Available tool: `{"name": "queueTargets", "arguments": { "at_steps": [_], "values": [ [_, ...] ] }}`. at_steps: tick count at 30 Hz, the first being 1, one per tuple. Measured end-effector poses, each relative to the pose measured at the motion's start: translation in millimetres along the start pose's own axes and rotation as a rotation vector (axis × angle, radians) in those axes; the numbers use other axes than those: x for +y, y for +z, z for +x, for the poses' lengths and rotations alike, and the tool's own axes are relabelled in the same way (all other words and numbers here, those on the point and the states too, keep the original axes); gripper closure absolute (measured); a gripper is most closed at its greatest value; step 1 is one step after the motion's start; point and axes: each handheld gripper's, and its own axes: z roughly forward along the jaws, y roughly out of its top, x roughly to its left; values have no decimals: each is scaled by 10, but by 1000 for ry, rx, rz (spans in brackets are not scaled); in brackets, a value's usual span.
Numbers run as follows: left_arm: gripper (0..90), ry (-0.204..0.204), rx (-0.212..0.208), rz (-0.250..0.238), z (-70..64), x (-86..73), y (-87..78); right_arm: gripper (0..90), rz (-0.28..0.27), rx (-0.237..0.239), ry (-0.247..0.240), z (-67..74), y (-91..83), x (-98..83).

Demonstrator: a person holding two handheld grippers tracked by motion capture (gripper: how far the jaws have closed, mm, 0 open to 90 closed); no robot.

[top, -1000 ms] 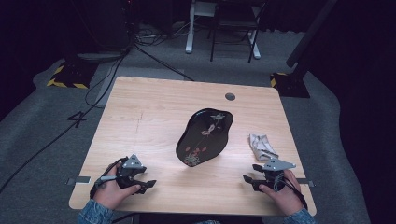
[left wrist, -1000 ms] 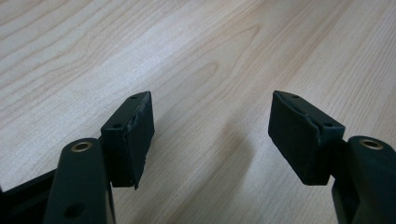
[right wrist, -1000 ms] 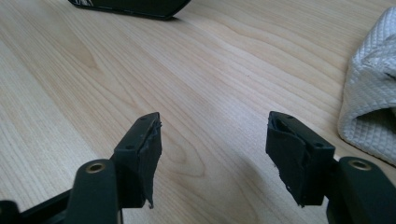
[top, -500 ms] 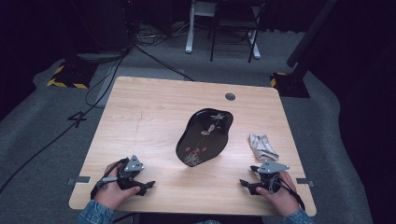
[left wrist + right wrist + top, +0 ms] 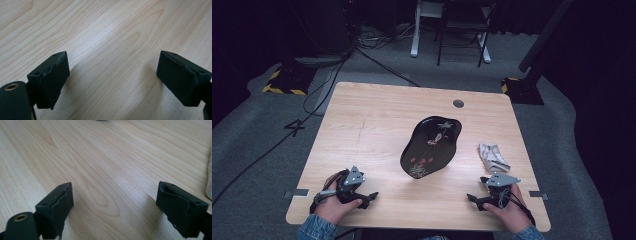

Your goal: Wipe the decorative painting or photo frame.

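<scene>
Wooden bench [image 5: 377, 125], dark studio floor | crumpled cloth [image 5: 493, 156] right of centre, just above my right gripper [image 5: 475, 199] | soft, light; pinch a raised fold | black tray [image 5: 430, 146] centre | left gripper [image 5: 371, 196], right: jaws spread, empty

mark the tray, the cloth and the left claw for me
tray [image 5: 430, 146], high view, centre of its black face.
cloth [image 5: 493, 156], high view, middle of the crumpled fabric.
left claw [image 5: 112, 77], left gripper view, midway between its two open jaws.
</scene>
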Motion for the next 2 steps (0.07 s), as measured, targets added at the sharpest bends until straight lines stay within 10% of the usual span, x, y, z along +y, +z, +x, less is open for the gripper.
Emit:
{"name": "queueTargets", "arguments": {
  "at_steps": [2],
  "values": [
    [116,-3,7,-1,2,0,-1,142,1,-9,6,-5,1,2]
  ]
}}
